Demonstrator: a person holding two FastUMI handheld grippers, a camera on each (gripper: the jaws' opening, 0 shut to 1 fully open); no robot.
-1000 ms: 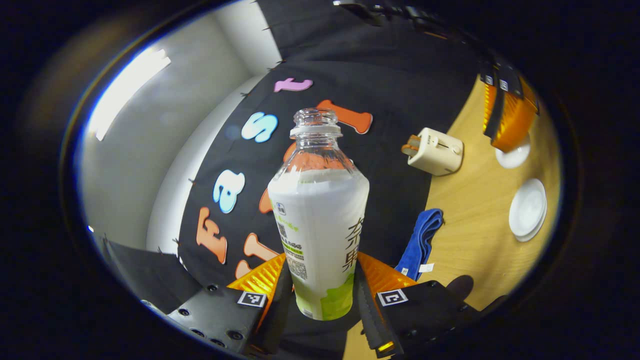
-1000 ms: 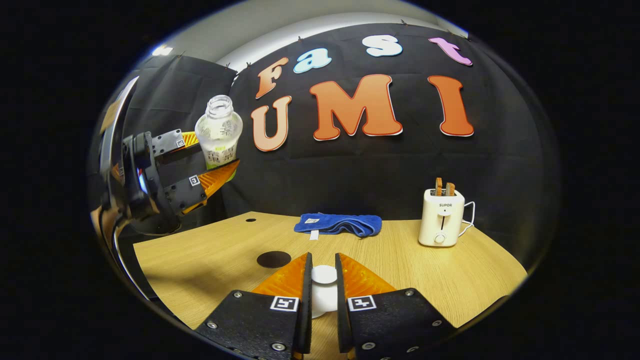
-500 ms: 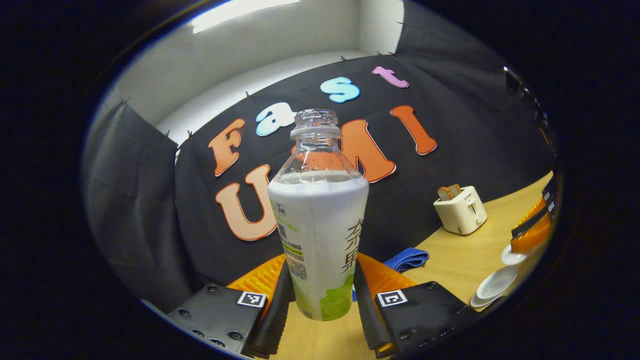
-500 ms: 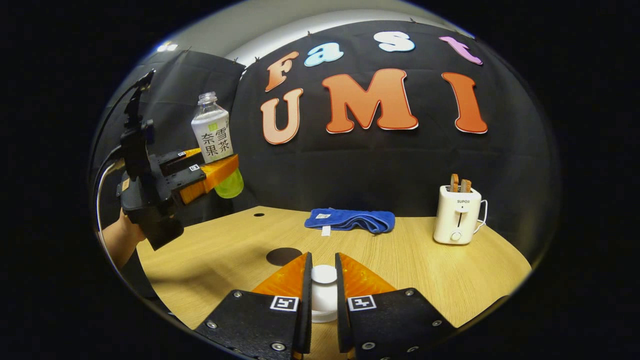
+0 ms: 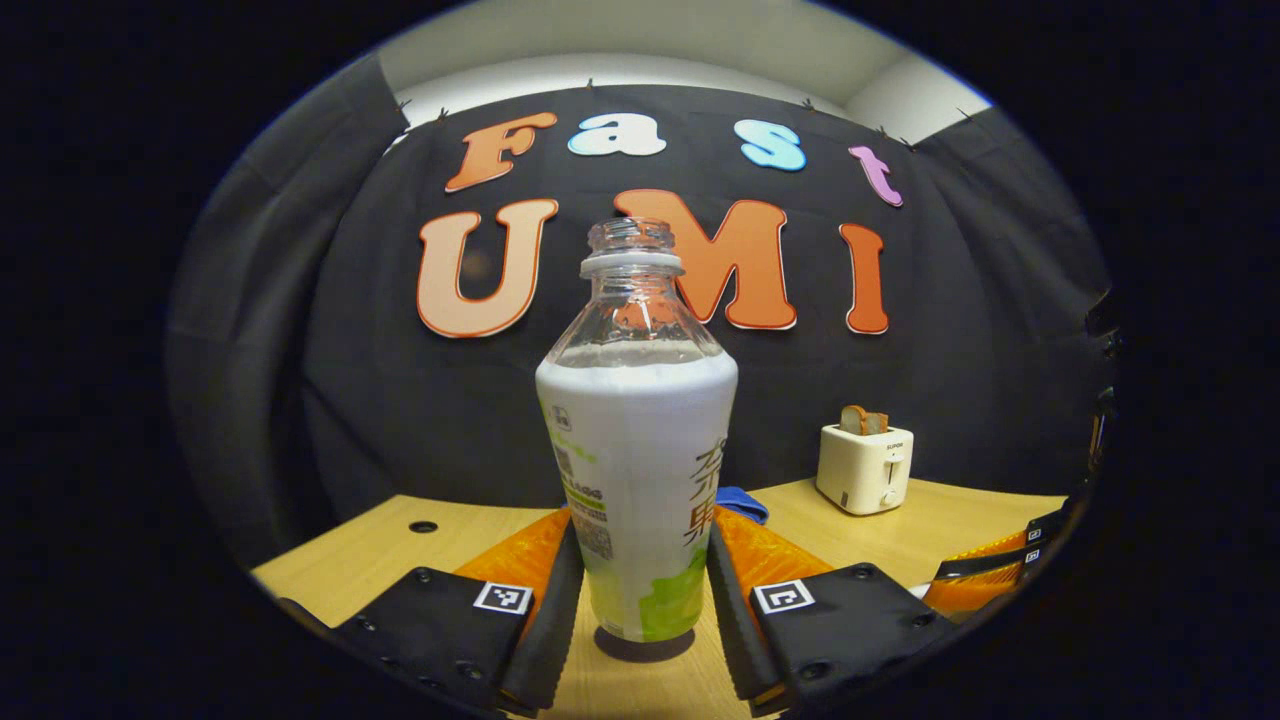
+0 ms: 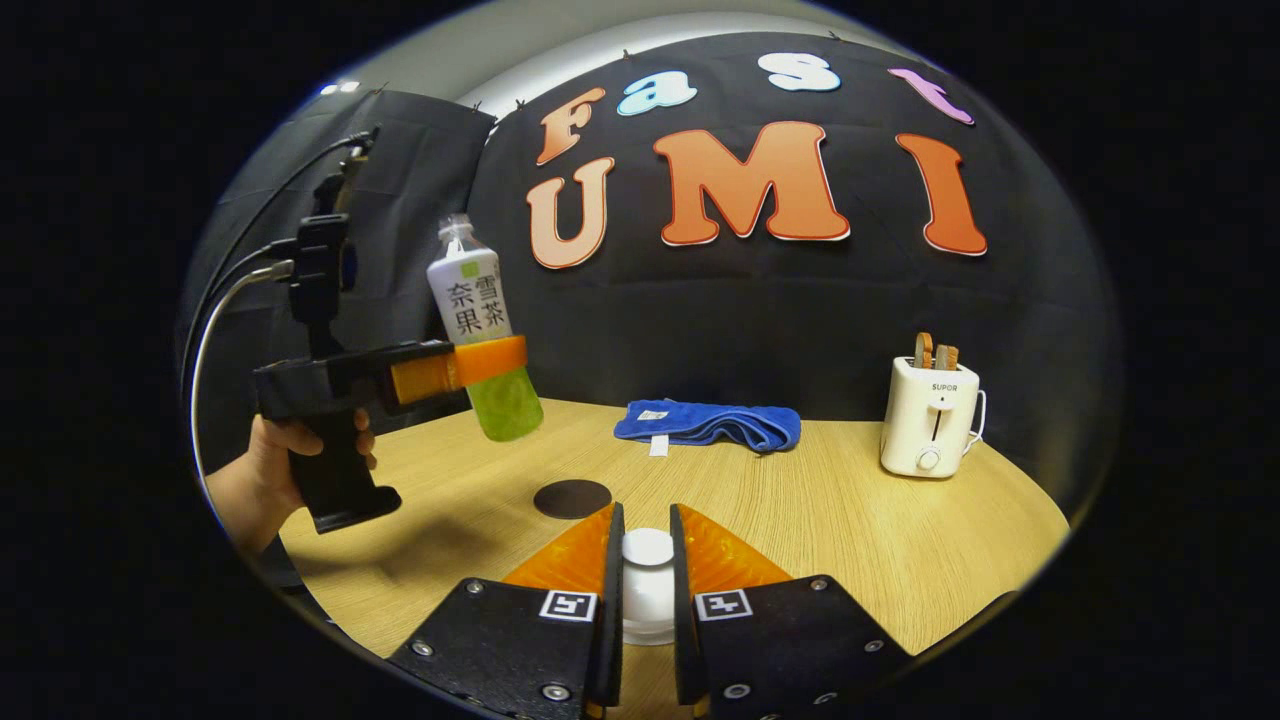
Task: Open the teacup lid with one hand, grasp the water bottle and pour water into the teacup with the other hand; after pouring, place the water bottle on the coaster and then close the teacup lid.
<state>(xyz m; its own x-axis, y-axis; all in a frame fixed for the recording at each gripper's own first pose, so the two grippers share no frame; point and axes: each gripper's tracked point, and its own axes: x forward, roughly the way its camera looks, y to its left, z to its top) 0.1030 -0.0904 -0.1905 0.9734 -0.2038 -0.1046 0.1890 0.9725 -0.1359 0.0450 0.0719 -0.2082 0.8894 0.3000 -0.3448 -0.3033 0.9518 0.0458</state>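
- Since 1.0 s ago: water bottle [image 5: 637, 450] went from tilted to about upright and came down toward the table [image 6: 800, 520]; right side hasn't shifted.
- Left gripper [image 5: 640, 590]: clamped on the bottle's lower body, both fingers pressing its sides. Bottle uncapped, white label, green base.
- Left gripper view: dark patch right under the bottle base, likely the coaster [image 6: 572, 498]; can't tell if bottle touches it.
- Right gripper view: bottle [image 6: 480, 330] held above the table, leaning slightly, base above and just left of the coaster; a hand [image 6: 262, 480] holds the left gripper's handle.
- Right gripper [image 6: 641, 590]: closed on the white teacup lid [image 6: 648, 580], one finger on each side of the knob. Cup under it hidden; can't tell if lid is lifted or seated.
- Counts: 1 bottle, 1 coaster, 1 lid, 2 grippers.
- Farther back: 1 blue towel [image 6: 710, 425], folded, near the wall.
- 1 white toaster [image 6: 930, 415], far right, 2 bread slices in its slots.
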